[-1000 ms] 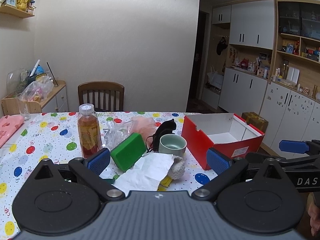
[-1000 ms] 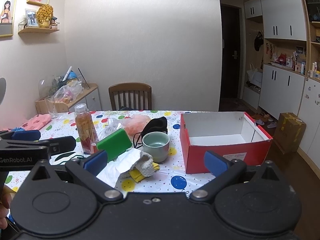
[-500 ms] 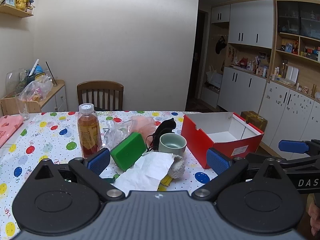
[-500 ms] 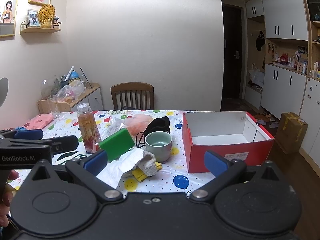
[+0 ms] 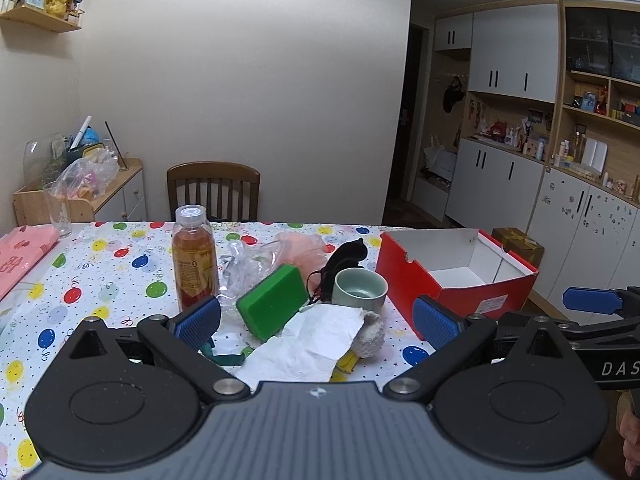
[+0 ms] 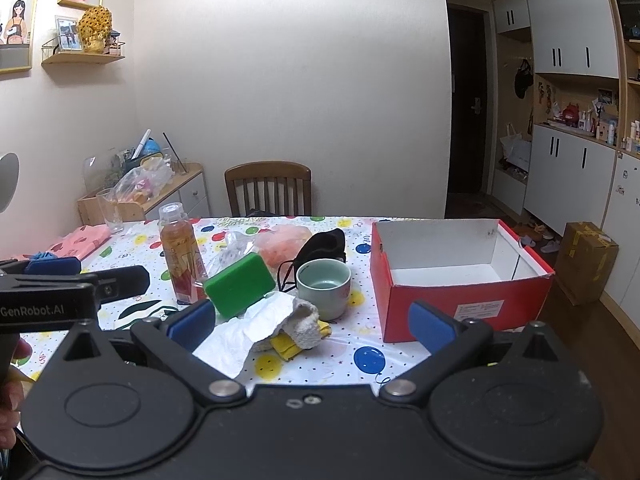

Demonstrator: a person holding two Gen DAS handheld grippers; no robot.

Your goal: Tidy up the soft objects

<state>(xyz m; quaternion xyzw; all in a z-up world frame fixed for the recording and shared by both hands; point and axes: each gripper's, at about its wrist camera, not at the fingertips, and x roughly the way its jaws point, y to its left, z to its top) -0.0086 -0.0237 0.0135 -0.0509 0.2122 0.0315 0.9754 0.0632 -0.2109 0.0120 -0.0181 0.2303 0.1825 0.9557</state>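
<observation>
Both tools (image 5: 316, 316) (image 6: 312, 322) wide open, empty

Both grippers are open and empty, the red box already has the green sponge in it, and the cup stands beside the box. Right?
Not quite. The red box holds nothing: the right wrist view shows its bare white inside. The green sponge lies propped in the pile left of the cup. The rest stands: left gripper and right gripper are open and empty.

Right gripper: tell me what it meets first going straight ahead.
Probably the crumpled white paper draped over the pale fluffy cloth, low between the open right gripper; depth is uncertain.
</observation>
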